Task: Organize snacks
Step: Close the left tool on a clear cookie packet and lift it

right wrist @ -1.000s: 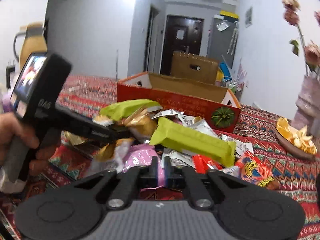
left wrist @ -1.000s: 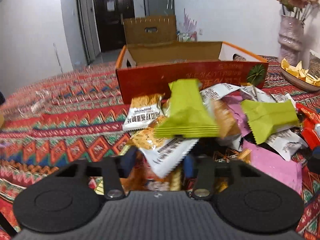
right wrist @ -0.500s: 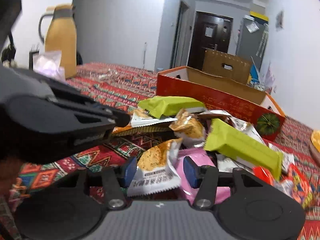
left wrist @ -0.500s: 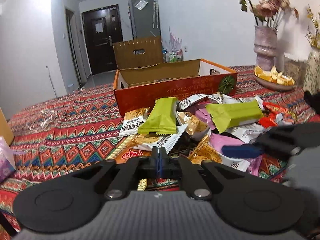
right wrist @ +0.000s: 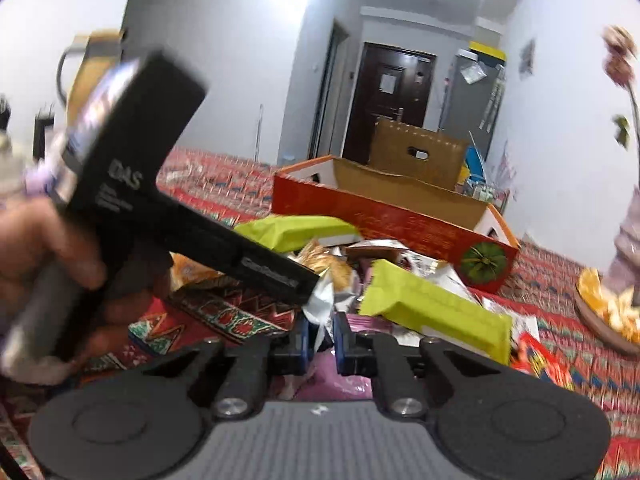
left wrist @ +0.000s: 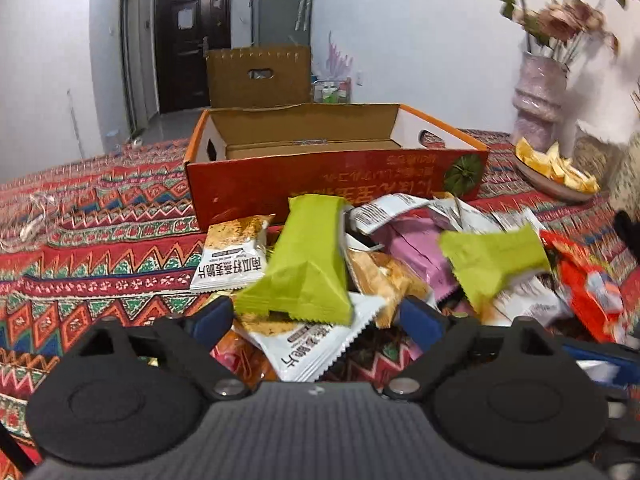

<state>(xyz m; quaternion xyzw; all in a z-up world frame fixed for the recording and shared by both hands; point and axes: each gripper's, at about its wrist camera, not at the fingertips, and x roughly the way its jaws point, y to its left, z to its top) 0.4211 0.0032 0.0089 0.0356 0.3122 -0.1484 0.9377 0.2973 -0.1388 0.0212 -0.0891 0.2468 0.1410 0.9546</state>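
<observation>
My left claw (left wrist: 316,316) has its blue pads spread wide apart, hovering low over the near edge of the snack pile (left wrist: 400,256) on the patterned worktop (left wrist: 92,232). Between the pads I see a white packet with black lettering (left wrist: 316,344), and a green wrapper (left wrist: 308,268) lies on top of it, pointing back toward the orange box (left wrist: 332,192). The box sits just behind the pile with its top open; only bare cardboard shows inside.

My right claw (right wrist: 320,340) is nearly closed, its pads pinched on a crinkled silvery-white wrapper (right wrist: 322,300) at the front of the pile. Just beyond it lies a second green bar (right wrist: 436,312), with a pink packet (right wrist: 336,384) underneath, close to the claw.

In the right wrist view, the left handheld unit (right wrist: 132,168) crosses the left side, tilted down toward the snacks, gripped by a blurred hand (right wrist: 44,248). A dish of yellow pieces (left wrist: 556,168) and a vase of flowers (left wrist: 540,100) stand to the right of the box.
</observation>
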